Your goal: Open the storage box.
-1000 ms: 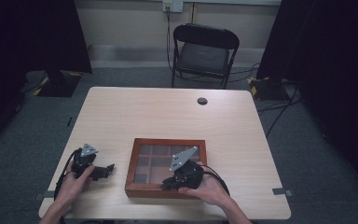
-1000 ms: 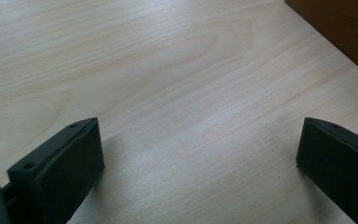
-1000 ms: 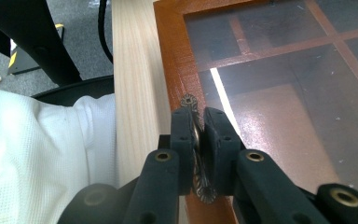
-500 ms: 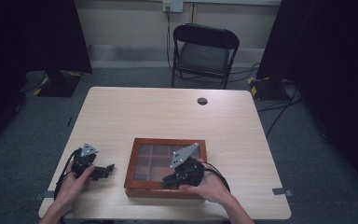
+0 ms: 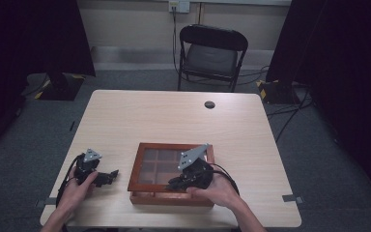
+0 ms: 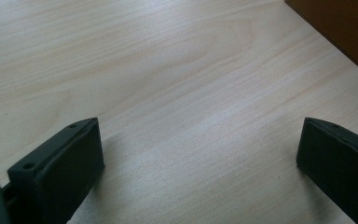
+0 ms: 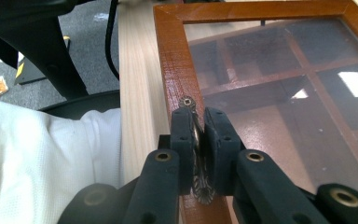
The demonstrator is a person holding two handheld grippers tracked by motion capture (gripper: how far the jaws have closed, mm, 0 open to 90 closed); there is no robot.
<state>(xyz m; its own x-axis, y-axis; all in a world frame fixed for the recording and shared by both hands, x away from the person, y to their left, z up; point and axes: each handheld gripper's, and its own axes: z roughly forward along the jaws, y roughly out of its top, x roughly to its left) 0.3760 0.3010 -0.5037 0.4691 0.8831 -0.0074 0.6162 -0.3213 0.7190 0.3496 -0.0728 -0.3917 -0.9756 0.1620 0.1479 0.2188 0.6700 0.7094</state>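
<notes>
Right gripper view: right gripper (image 7: 196, 119) pinching brass clasp (image 7: 187, 101) on front rim of glass-lidded wooden box (image 7: 172, 56), unchanged from a second ago. Lid down, lifting probably next. Left gripper (image 6: 200, 149) spread wide over bare table (image 6: 168, 70) beside box.

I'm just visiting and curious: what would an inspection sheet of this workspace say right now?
Surface: pale wooden table, mostly bare.
Job's things: wooden box with glass lid over compartments, near front edge; small metal latch on its frame.
Clutter: small dark round thing near the far edge.
Grippers: left gripper open, resting over bare table; right gripper shut on the latch.
Cables: black ones trail from both grippers; more on the floor at right.
Surroundings: black folding chair, dark curtains, grey carpet.
</notes>
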